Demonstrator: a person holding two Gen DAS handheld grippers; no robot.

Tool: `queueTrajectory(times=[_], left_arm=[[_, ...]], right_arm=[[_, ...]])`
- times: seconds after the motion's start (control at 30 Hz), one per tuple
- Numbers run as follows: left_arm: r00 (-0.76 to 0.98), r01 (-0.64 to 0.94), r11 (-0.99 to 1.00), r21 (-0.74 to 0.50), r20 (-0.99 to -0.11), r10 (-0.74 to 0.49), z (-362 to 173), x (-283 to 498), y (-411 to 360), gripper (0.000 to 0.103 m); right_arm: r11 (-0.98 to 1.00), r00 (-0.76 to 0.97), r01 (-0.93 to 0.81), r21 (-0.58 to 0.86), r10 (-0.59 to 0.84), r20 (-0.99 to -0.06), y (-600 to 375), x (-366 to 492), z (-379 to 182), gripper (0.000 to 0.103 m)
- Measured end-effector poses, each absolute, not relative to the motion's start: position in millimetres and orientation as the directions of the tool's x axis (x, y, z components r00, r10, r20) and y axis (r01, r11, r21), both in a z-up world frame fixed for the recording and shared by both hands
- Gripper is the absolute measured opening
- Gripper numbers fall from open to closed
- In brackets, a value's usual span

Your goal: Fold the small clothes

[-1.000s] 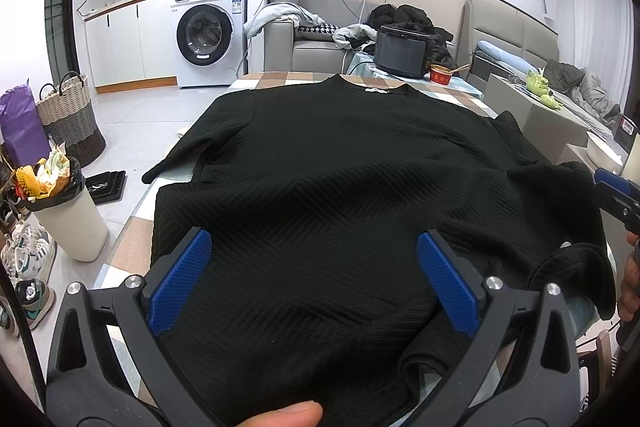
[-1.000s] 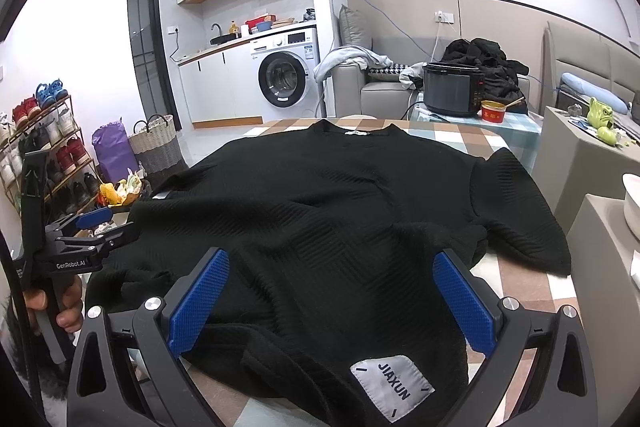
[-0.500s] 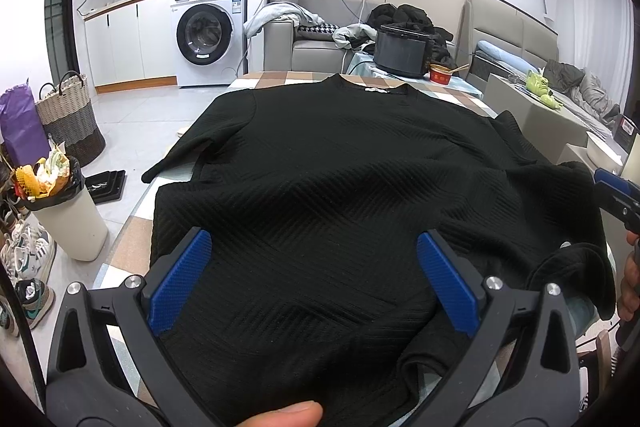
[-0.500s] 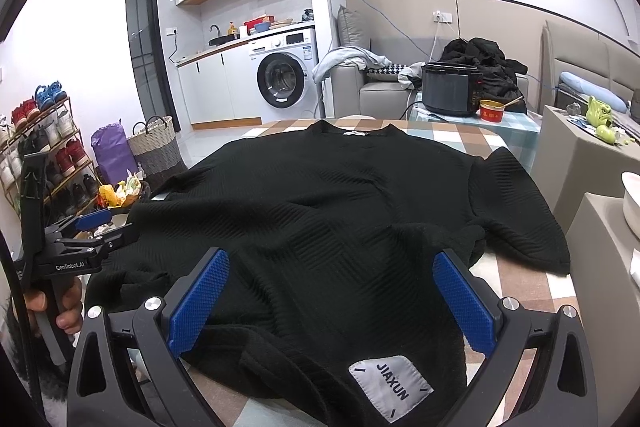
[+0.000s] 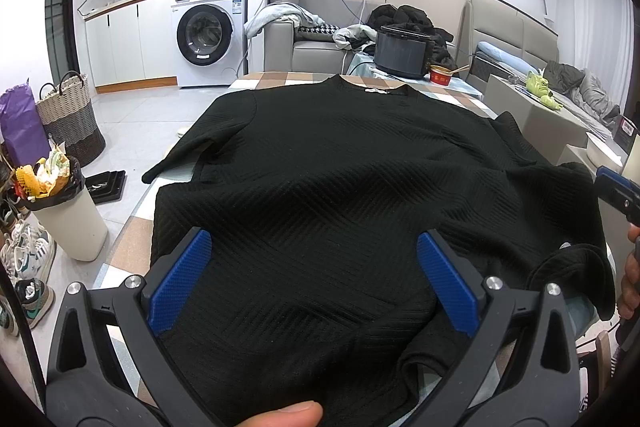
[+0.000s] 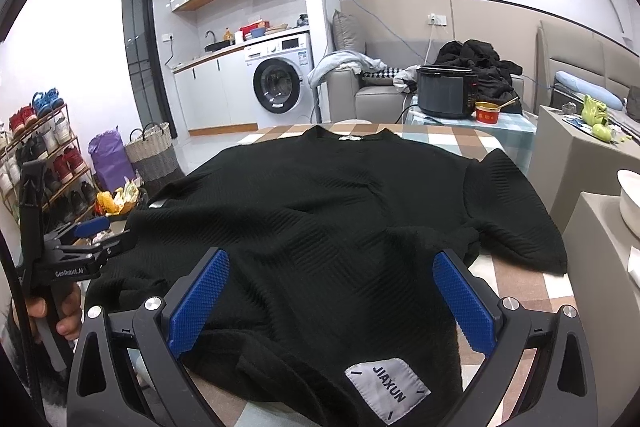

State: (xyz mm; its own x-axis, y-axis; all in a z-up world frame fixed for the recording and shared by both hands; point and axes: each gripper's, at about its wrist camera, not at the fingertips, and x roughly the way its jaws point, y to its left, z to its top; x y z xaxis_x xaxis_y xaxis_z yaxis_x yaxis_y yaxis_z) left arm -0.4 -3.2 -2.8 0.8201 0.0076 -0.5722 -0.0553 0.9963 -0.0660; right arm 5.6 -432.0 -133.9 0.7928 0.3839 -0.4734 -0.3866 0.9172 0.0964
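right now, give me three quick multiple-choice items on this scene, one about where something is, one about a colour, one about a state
1. Where does the collar of the black sweater lie?
A. at the table's far end, away from both grippers
B. hanging off the near edge
C. folded under the hem

2. What colour is the patch reading JIAXUN near the hem?
A. red
B. light grey
C. yellow

3. How do the left gripper and right gripper stand?
A. both shut on the hem
B. left shut, right open
C. both open, pads spread, holding nothing

Answers:
1. A, the neckline sits at the far side of the checked table in both views.
2. B, it is pale against the black knit.
3. C, the blue pads stand wide apart over the cloth.
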Motion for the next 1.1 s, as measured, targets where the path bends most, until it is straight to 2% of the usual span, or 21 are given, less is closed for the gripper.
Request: queueTrajectory(times=[0.27,1.1], left_arm=[[0.820,-0.055,0.996,-0.065,-0.572,0.008,-3.1,-0.5,-3.5,0.102],[0.821,-0.055,0.996,-0.067,-0.571,0.006,-2.9,-1.0,-3.6,0.102]], right_arm=[[0.922,0.795,-0.363,0.136,0.382,-0.472,-439.4,10.9,-133.5,0.103],[0.934,0.801,-0.341,0.110,0.349,-0.487,-438.8,10.4,-135.3,0.103]])
